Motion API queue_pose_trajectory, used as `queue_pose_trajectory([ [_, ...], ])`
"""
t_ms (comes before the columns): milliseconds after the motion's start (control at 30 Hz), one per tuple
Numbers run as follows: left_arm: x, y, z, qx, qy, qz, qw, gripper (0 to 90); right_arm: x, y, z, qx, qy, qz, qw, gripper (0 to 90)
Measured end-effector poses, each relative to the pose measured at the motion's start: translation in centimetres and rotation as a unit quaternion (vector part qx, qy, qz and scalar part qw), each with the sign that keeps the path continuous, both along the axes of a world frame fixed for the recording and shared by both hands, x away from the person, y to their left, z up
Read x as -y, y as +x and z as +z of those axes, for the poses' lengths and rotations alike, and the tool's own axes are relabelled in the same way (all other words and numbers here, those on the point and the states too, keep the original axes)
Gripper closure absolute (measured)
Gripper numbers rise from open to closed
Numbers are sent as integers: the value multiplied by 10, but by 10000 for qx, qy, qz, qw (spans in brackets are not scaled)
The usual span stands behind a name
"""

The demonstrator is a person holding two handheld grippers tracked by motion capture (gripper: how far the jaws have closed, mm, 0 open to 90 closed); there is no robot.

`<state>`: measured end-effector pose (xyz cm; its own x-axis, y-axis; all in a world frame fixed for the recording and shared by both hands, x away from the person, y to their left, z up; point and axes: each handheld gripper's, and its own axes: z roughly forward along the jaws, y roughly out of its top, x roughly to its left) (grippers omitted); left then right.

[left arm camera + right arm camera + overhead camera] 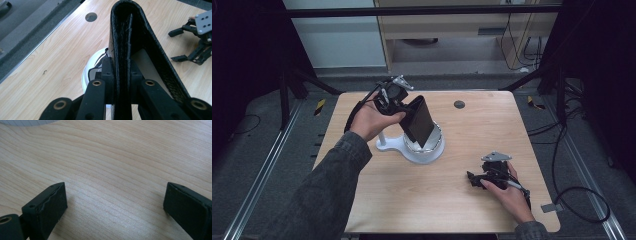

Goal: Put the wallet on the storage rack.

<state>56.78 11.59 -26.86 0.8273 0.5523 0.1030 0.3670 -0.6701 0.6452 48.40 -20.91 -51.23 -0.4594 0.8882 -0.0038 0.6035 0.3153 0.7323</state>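
Now your left gripper clamps one flap of the folded black pebble-grained leather wallet, which hangs tilted just above the round white plastic stand; your right gripper rests splayed open on the pale wood-grain table.

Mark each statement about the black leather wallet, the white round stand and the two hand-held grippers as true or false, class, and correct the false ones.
1. The left gripper is shut on the black leather wallet. True.
2. The right gripper holds the wallet. False: its jaws stand open over bare wood.
3. The wallet lies flat on the wooden table. False: it is held above the white round stand.
4. The right gripper sits near the table's right side in the high view. True.
5. The wallet is red. False: it is black.
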Motion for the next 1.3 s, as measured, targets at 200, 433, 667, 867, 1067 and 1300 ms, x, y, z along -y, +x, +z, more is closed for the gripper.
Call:
queue_pose_trajectory([
  [200, 3, 5, -8, -33, 12, 10, 10000, 801, 0, -1, 0, -14, -4, -2, 10000, 54],
  [433, 10, 10, -18, -84, 100, 5, 9999, 801, 0, -1, 0, -11, -3, -6, 10000, 54],
  [667, 15, 12, -29, -194, 226, -7, 9996, 799, 1, -1, 0, -11, -4, -3, 10000, 54],
  [867, 16, 15, -35, -242, 177, 5, 9996, 798, 1, -1, 0, -11, -4, -4, 10000, 54],
  [1067, 16, 20, -37, -299, 178, 63, 9994, 797, 1, -1, 0, -6, -1, -2, 10000, 53],
  [1300, 19, 24, -39, -436, 142, 100, 9989, 794, 1, -1, 0, -1, -6, 1, 10000, 53],
])
